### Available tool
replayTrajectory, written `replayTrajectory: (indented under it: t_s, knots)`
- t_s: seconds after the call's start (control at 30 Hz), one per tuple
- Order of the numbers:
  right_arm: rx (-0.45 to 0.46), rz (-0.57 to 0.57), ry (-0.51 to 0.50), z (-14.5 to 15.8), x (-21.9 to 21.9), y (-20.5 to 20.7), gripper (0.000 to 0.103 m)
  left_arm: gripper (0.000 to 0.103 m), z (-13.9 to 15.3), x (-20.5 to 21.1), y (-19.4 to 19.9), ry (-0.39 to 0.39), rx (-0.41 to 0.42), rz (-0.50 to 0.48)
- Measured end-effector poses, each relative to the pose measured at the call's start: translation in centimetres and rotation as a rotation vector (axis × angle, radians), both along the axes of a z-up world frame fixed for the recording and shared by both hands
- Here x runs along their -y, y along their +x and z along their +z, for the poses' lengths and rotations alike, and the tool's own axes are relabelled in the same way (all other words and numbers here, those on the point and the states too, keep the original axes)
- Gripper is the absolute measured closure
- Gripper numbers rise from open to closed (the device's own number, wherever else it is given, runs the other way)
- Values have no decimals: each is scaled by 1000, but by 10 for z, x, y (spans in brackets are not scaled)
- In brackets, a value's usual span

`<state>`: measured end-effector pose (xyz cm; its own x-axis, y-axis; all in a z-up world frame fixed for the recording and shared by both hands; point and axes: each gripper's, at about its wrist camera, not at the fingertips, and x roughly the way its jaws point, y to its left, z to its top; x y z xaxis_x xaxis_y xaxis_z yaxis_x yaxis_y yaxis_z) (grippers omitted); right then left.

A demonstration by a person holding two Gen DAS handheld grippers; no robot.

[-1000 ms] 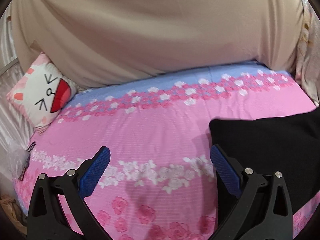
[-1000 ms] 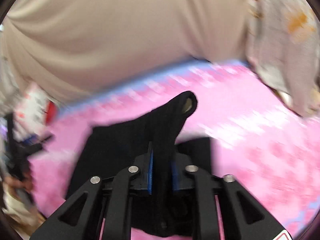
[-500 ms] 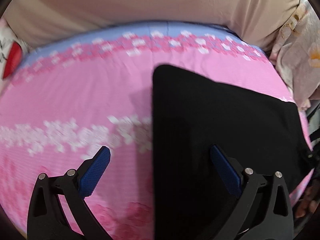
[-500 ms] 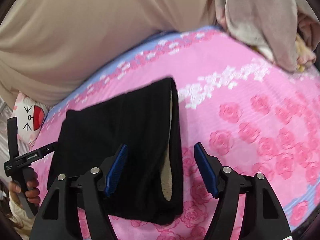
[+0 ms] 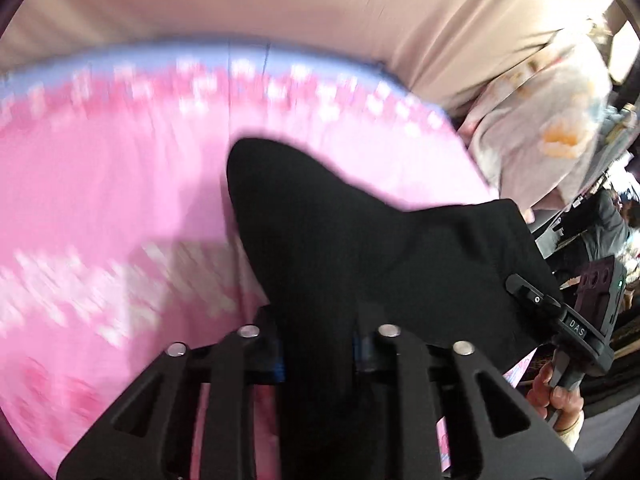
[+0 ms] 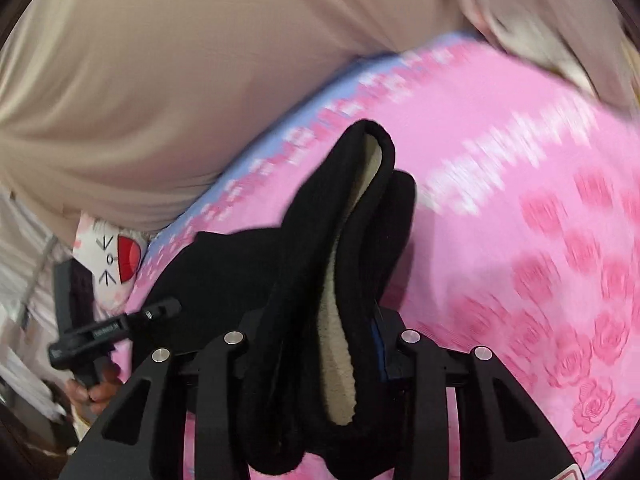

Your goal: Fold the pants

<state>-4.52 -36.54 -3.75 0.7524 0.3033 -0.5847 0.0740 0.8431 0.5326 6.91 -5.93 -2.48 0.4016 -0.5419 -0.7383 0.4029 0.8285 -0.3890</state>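
Across the pink bedsheet [image 5: 100, 200], our left gripper [image 5: 318, 354] and right gripper [image 6: 316, 344] have just clamped the black pants [image 5: 360, 240], ready for folding.

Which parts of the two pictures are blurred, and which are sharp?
Left wrist view: the pink bedsheet is smeared, while the left claw stays sharp. Right wrist view: the sheet's roses blur, but the black pants and the right claw stay clear.

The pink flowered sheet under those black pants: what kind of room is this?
Probably a bedroom. The pink rose-print sheet covers what looks like a bed, a white cat-face cushion lies at its edge, and a beige curtain hangs behind.
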Motion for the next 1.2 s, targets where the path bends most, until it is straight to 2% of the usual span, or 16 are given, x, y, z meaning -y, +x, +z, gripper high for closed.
replayTrajectory:
  t_s: [0.17,0.27,0.3,0.33,0.43,0.47,0.57,0.6,0.7,0.77,0.83,0.9,0.97,1.07,1.17,1.2]
  knots:
    - [47,102,17,8,-51,41,68,81,44,-60,-6,73,189,117]
    - [-11,159,61,-30,-82,79,61,71,36,-101,0,130,172,189]
    - [-66,147,29,-49,-91,91,56,58,24,-107,5,186,161,213]
    - [-122,94,-27,-64,-96,97,49,47,3,-114,13,313,155,284]
    - [-47,-20,-80,-42,-93,75,47,49,-36,-129,12,676,202,472]
    - [-23,-57,-136,-31,-93,68,48,49,-35,-135,6,666,213,481]
    - [62,-65,-312,20,-109,56,76,48,-9,-153,-3,449,196,495]
    - [84,-25,-326,35,-121,60,76,46,5,-150,0,384,219,492]
    - [92,96,-362,49,-159,90,79,14,25,-123,23,328,277,467]
    - [48,149,-405,35,-175,117,79,9,24,-106,46,337,278,451]
    - [-85,154,-467,-3,-174,157,79,9,-5,-87,86,451,222,437]
    - [-162,119,-386,-34,-153,181,81,9,-38,-78,111,546,133,445]
    - [-158,86,-317,-21,-146,175,80,9,-46,-82,115,507,89,441]
    - [-42,98,-396,7,-160,163,75,9,-38,-87,113,474,113,462]
    - [-163,92,-493,-30,-150,187,78,9,-41,-84,110,482,109,455]
    - [-172,79,-408,-39,-138,190,79,9,-42,-85,109,479,109,452]
